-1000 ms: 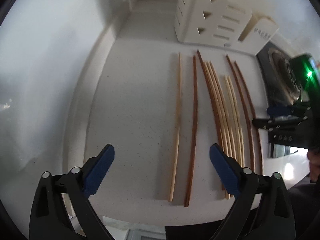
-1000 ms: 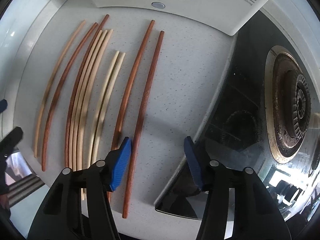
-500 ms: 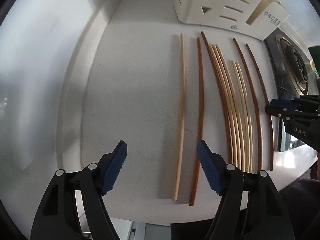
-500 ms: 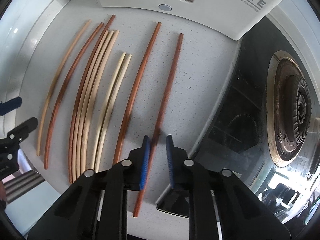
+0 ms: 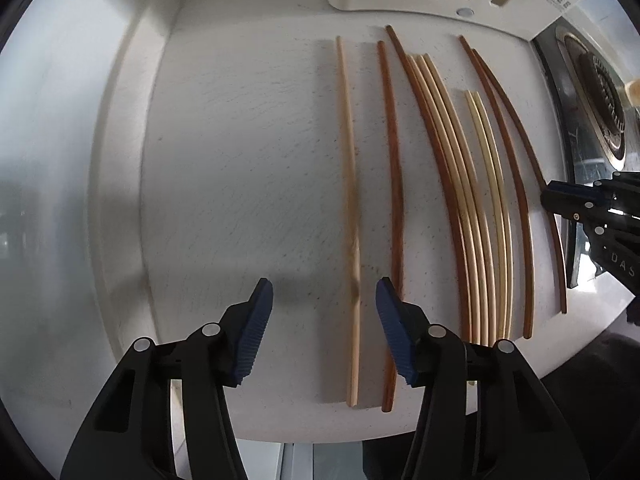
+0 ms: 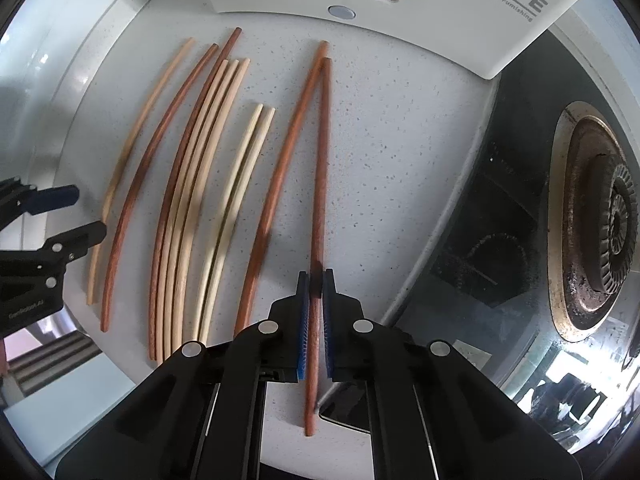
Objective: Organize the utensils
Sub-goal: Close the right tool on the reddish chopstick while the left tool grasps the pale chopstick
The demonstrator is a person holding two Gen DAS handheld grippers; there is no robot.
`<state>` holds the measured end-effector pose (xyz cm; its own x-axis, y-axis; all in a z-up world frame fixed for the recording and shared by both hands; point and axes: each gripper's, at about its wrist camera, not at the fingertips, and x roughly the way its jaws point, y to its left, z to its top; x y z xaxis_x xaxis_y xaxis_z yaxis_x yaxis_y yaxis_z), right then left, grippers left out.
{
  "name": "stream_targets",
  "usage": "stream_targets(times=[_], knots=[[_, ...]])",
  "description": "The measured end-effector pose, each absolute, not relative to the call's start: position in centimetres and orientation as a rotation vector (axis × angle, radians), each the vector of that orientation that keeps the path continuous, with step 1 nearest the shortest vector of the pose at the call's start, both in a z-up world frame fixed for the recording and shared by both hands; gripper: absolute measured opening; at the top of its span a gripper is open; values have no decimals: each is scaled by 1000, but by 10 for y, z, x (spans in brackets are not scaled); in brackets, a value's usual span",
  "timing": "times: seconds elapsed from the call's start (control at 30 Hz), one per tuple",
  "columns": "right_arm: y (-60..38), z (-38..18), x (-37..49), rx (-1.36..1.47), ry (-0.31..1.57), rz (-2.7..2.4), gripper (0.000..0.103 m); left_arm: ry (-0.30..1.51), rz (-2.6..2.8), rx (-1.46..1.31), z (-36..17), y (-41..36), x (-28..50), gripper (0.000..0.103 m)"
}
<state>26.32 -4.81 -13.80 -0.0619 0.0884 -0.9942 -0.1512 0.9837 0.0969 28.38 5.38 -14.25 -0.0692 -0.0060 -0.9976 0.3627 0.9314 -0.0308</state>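
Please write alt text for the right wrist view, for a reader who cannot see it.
The right claw is shut on a dark brown chopstick lying on a speckled white counter. More dark and pale chopsticks lie to its left; a stove burner is at right.

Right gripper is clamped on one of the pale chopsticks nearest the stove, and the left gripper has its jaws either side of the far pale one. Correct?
Not quite: the right gripper is clamped on a dark reddish-brown chopstick, not a pale one, as the right wrist view shows. The rest holds: the left gripper has been closing, jaws not yet touching the far pale chopstick.
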Motion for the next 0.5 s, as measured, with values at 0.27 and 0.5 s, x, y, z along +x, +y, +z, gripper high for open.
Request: stream_targets(times=[0.27,0.5], knots=[[-50,-141,278,-67,1683,213,7,1687,-315,395,-151,35,299,41],[-39,-147,284,-86,1707,212,7,1711,-313,405,-151,23,302,20]])
